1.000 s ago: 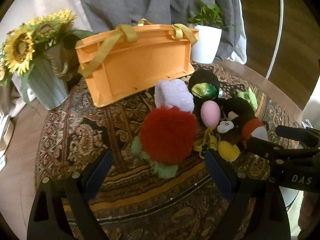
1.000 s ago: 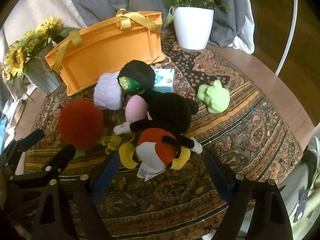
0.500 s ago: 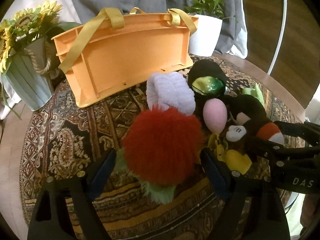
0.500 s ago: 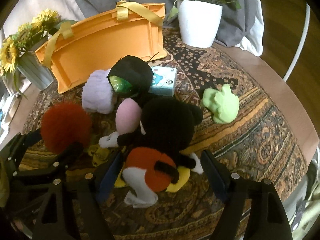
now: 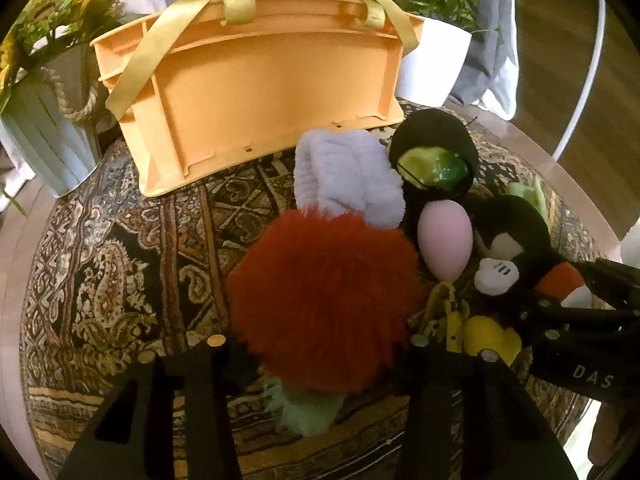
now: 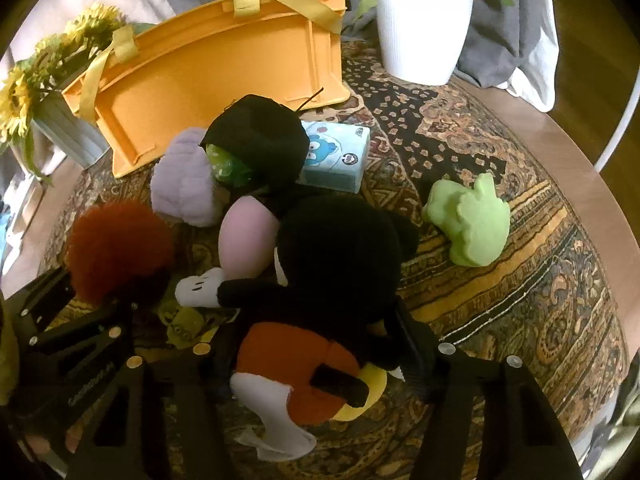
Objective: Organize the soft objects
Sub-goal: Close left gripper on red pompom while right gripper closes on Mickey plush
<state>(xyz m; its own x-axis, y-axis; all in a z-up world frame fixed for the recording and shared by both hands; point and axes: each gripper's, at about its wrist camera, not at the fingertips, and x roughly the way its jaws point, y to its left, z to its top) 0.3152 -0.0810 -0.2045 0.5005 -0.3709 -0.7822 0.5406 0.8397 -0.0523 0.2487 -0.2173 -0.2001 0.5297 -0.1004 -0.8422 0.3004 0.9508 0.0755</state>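
A fluffy red pompom (image 5: 324, 300) with a pale green tuft lies on the patterned cloth. My left gripper (image 5: 320, 350) is closing, its pads pressing into the pompom's fur from both sides. My right gripper (image 6: 316, 348) is also closing and squeezes a black mouse plush (image 6: 336, 256) at its red shorts. Packed between them lie a lavender fluffy toy (image 5: 348, 176), a pink egg (image 5: 444, 240), a black-hooded doll with a green face (image 5: 434, 152) and a small yellow keychain toy (image 5: 448, 320). An orange crate (image 5: 260, 80) with yellow straps lies on its side behind.
A green squishy toy (image 6: 468, 220) and a blue tissue pack (image 6: 336, 156) lie right of the pile. A white plant pot (image 6: 420, 28) stands at the back right, a sunflower vase (image 5: 44, 136) at the back left. The round table's edge (image 6: 592, 168) curves close on the right.
Both grippers came down and forward onto the pile. Their jaws narrowed from wide open, the left onto the red pompom, the right onto the mouse plush.
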